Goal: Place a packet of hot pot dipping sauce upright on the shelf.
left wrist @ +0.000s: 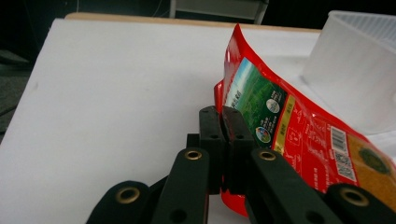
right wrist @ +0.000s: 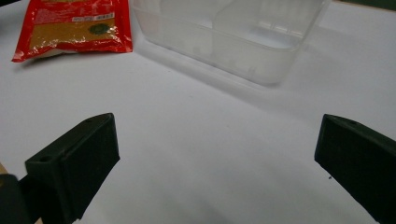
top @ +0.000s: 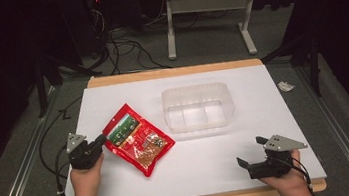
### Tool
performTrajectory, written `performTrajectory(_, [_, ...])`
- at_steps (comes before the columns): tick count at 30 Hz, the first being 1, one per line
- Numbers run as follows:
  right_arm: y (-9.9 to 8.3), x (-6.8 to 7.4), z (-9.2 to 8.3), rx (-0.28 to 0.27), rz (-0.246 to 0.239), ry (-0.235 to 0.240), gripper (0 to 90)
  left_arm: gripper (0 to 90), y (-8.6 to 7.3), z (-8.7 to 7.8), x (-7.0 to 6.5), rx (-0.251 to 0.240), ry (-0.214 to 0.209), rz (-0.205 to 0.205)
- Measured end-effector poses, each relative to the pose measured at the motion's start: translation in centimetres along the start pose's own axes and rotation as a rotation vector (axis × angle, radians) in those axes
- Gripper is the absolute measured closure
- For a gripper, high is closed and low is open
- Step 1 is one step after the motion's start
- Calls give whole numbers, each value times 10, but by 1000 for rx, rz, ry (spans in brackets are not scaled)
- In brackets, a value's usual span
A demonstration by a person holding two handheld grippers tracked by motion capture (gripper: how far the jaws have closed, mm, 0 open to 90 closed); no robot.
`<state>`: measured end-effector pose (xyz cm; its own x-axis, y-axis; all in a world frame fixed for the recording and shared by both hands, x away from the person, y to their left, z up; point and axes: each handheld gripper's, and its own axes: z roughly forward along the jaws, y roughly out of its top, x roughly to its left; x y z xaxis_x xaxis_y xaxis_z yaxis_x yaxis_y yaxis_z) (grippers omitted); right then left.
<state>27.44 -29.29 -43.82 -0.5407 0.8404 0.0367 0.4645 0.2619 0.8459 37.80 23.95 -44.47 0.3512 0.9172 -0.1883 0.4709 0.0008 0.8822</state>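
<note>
The red foil snack pouch with a green picture label (top: 137, 139) lies on the white table (top: 211, 169) just left of the clear plastic compartment tray (top: 198, 107), its near-left edge lifted. That edge is pinched between the pressed-together jaws of the left gripper (left wrist: 224, 122), which looks like a grip taken for carrying it to the tray. The right gripper (top: 250, 152) waits low at the near right, jaws spread wide on nothing, well apart from the pouch.

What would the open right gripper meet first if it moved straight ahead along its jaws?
Probably the clear plastic container: the right gripper points at its near wall across bare white tabletop, though depth is uncertain.
</note>
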Motion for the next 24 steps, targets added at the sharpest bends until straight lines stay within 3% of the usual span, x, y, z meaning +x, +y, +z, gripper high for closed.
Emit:
performTrajectory(14, [0, 3, 1, -2, 13, 29, 0, 891, 19, -32, -30, -131, -50, 47])
performTrajectory(17, [0, 2, 0, -7, 31, 35, 0, 891, 23, -39, -41, -148, -52, 77])
performTrajectory(24, [1, 3, 0, -18, 36, 52, 0, 892, 26, -51, -55, -181, -74, 98])
